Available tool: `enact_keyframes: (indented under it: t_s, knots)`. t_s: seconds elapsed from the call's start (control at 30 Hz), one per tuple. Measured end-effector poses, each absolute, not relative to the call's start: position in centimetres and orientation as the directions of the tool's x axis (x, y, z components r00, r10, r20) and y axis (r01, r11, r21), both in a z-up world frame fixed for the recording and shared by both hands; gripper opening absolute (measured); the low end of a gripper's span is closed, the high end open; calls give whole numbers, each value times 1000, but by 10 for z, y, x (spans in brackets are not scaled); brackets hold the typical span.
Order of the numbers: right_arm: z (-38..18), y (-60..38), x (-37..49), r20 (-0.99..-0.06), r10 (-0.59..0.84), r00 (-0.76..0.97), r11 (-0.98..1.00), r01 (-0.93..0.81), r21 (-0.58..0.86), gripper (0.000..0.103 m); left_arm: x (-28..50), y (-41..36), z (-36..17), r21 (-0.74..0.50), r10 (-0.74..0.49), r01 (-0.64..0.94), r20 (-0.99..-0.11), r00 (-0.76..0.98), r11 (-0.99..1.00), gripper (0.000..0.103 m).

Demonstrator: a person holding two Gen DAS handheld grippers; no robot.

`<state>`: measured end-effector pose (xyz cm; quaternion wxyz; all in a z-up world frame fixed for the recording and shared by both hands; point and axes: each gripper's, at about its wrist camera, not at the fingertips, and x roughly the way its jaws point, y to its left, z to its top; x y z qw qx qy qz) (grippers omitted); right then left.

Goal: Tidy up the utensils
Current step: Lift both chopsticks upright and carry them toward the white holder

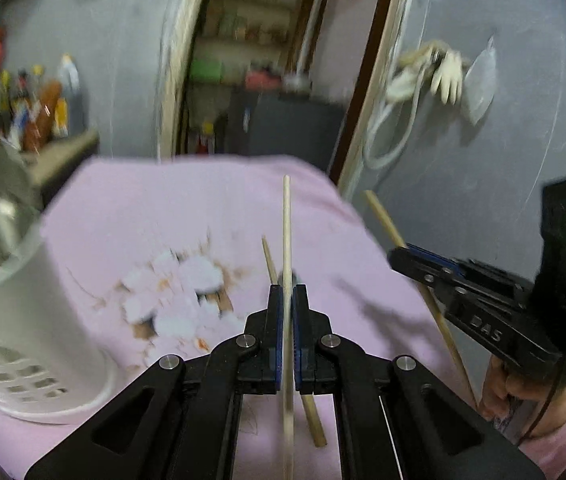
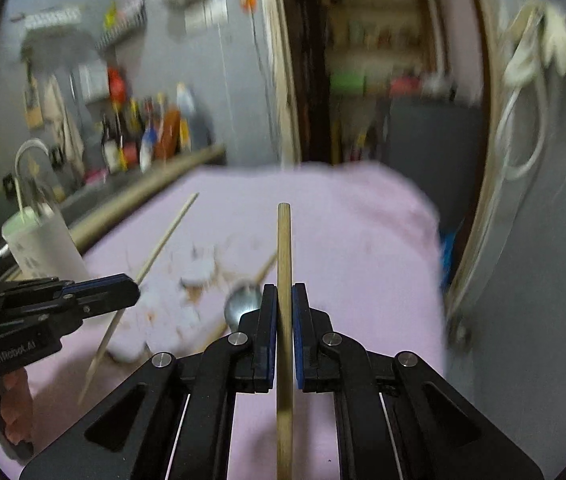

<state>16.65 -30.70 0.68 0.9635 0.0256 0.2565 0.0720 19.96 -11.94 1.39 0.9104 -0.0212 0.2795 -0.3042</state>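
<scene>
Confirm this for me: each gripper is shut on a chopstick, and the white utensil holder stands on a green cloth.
Not quite. The cloth is pink, not green, as the left wrist view shows. The rest holds: the left gripper is shut on a pale chopstick, the right gripper on a darker chopstick, and the white utensil holder stands on that cloth.

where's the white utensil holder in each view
Left wrist view: the white holder is at the lower left, large and close, standing on the pink cloth.
Right wrist view: the holder is at the left edge, smaller, just above the left gripper.
Shared landmark: the white and brown print in the cloth's middle.
</scene>
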Motion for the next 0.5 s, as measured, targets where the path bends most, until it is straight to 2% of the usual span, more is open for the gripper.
enact_keyframes:
  t_s: [0.3, 0.5]
  knots:
    - [57, -263, 106, -95, 84, 992, 996, -86, -20, 5, 159, -88, 58, -135, -477, 458, -187, 859, 879, 2]
    - [87, -232, 97, 80, 122, 989, 992, -118, -51, 5, 139, -60, 89, -93, -423, 421, -7, 906, 902, 2]
